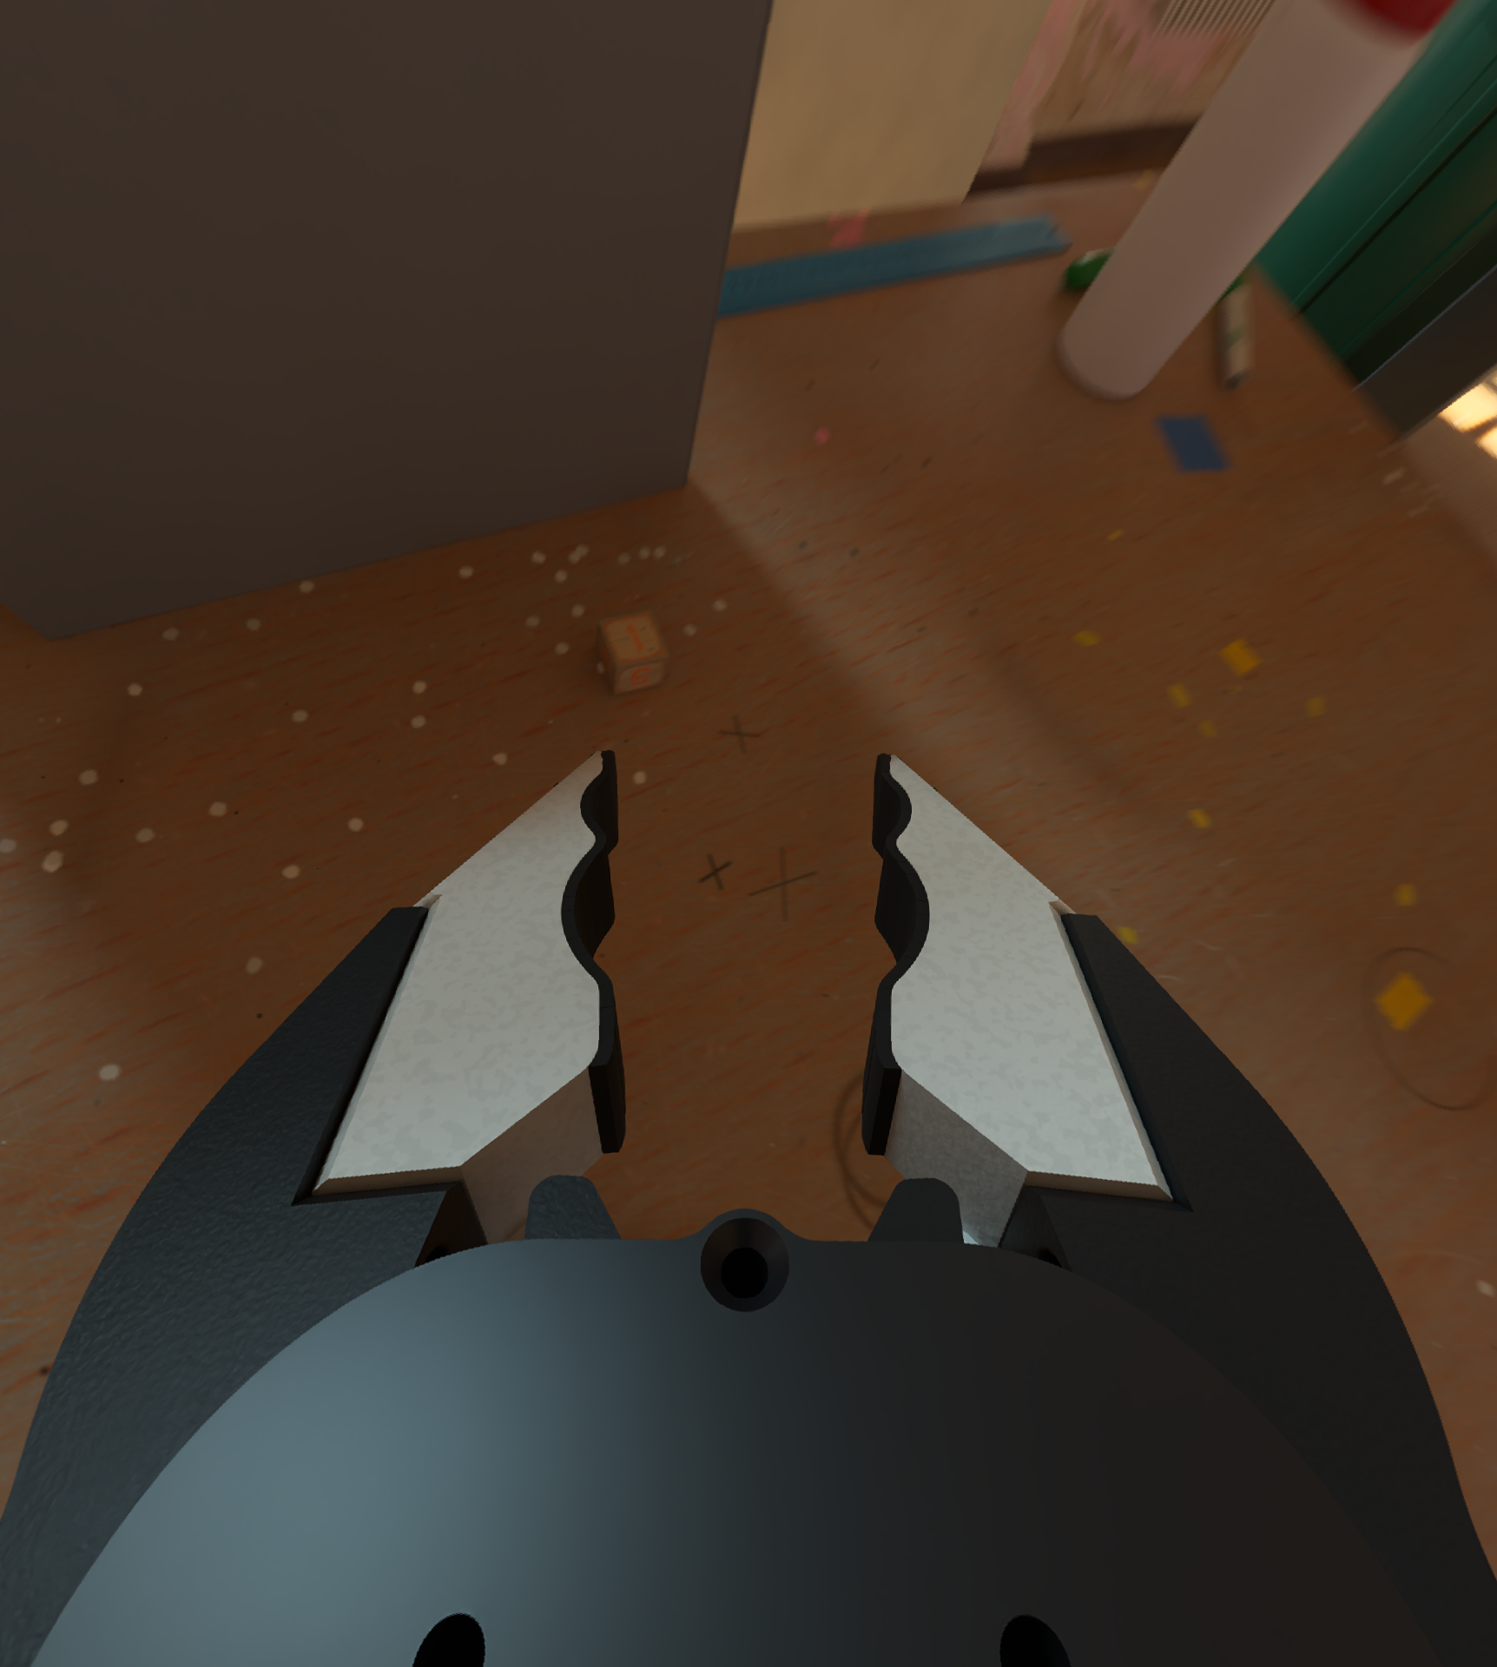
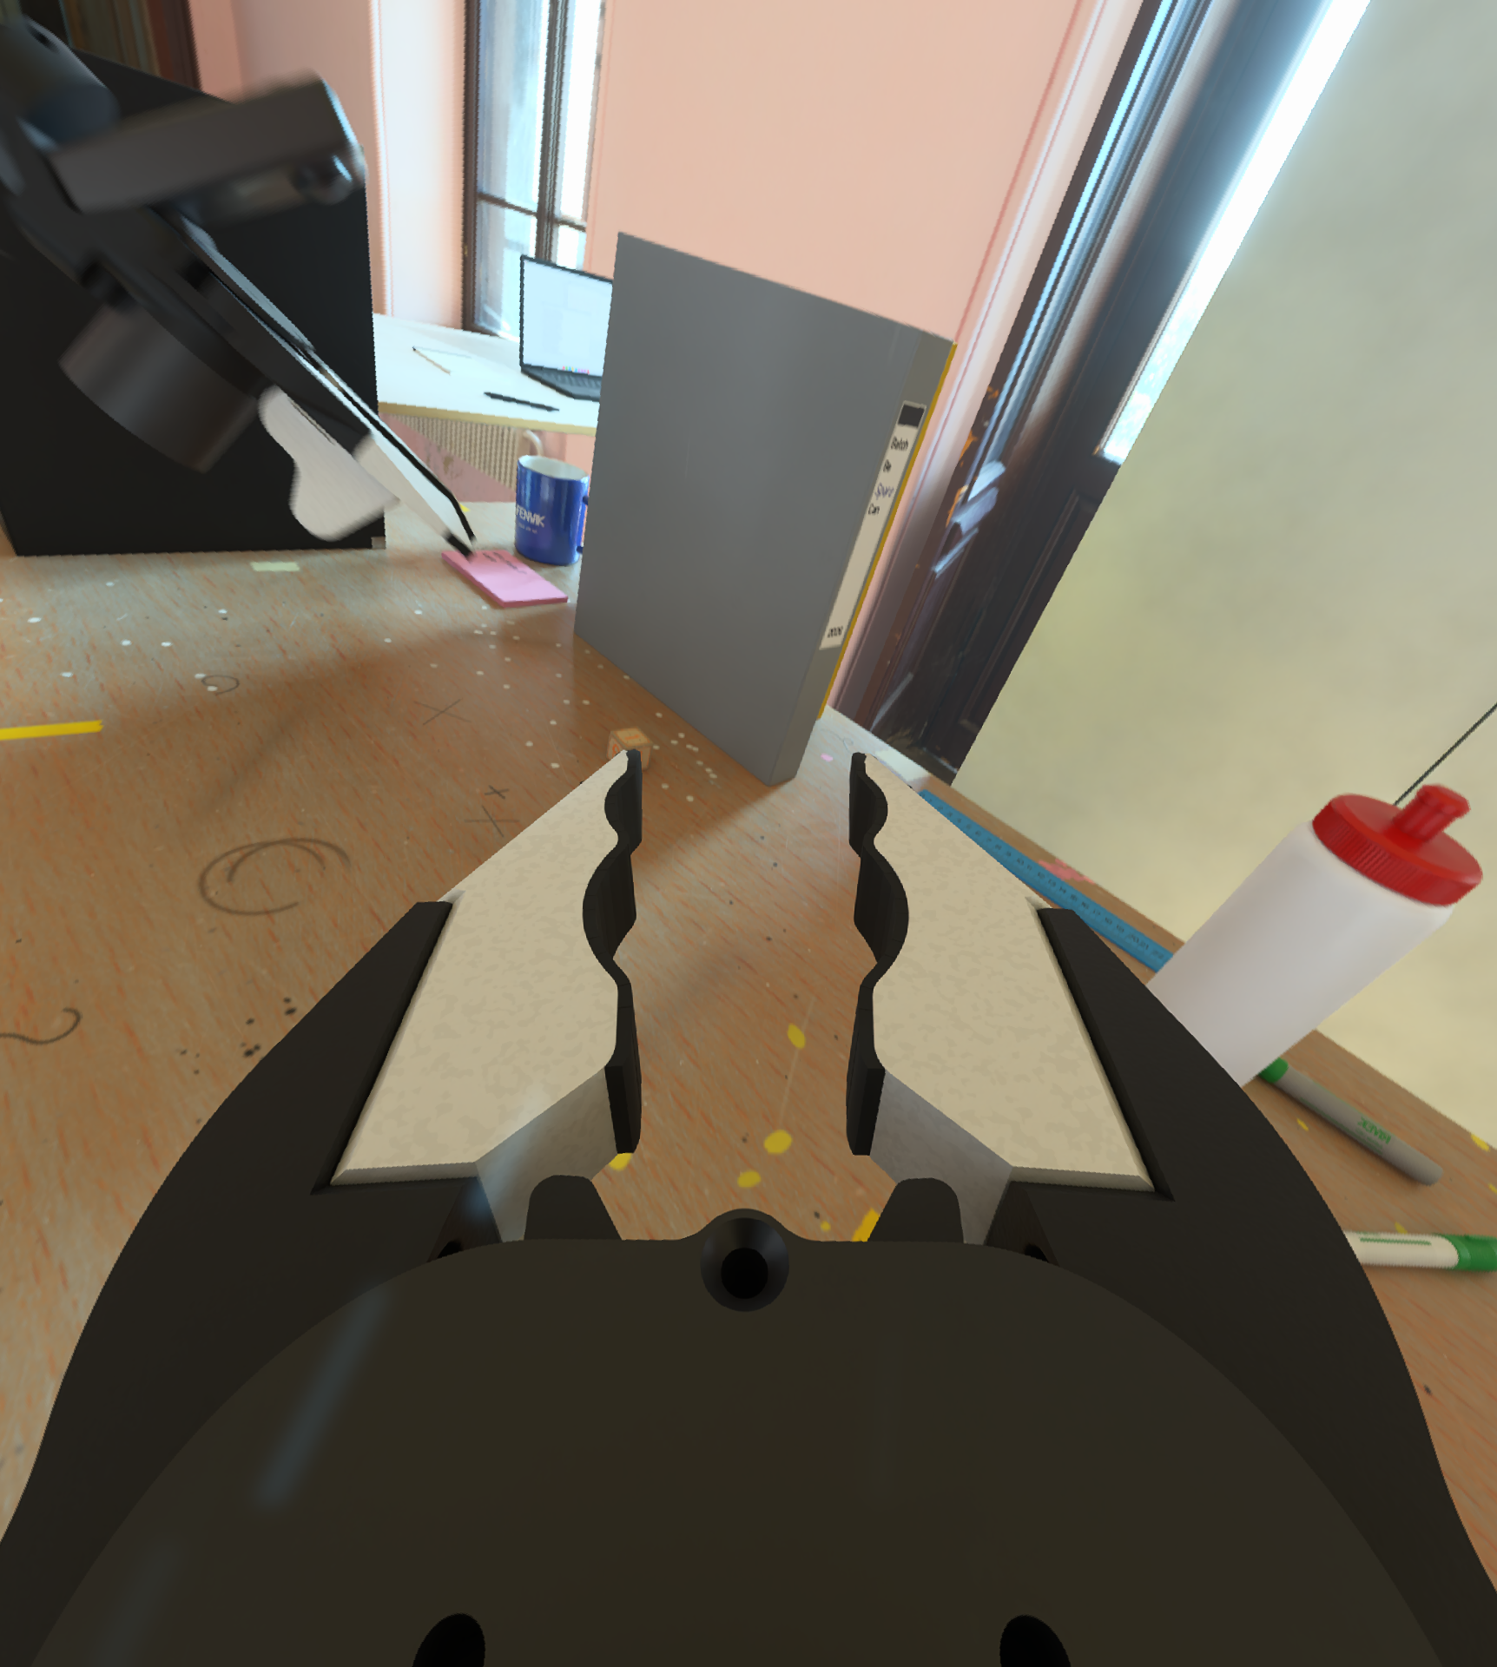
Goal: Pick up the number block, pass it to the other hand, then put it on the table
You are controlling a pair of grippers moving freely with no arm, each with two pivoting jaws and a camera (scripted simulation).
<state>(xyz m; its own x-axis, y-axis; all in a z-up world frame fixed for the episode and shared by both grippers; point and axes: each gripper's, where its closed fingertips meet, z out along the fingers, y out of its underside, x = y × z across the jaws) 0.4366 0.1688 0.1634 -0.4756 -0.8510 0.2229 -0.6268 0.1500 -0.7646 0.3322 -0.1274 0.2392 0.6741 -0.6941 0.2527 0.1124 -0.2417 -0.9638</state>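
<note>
Left wrist view first: the left gripper [image 1: 743, 767] is held above the counter [image 1: 997, 812] with its jaws spread wide and nothing between them, probably lined up for the pick. The number block [image 1: 632, 652] is seen ahead and a bit left of the jaws, resting flat near the foot of the grey binder [image 1: 321, 271], with one corner turned toward the camera. It's a cube, so no real long axis can be called.

Right wrist view: the right gripper [image 2: 743, 767] is kept low toward the counter's near edge, jaws wide and empty too, likely waiting for the handover. The block is spotted just past the left fingertip, beside the binder at the far edge.
</note>
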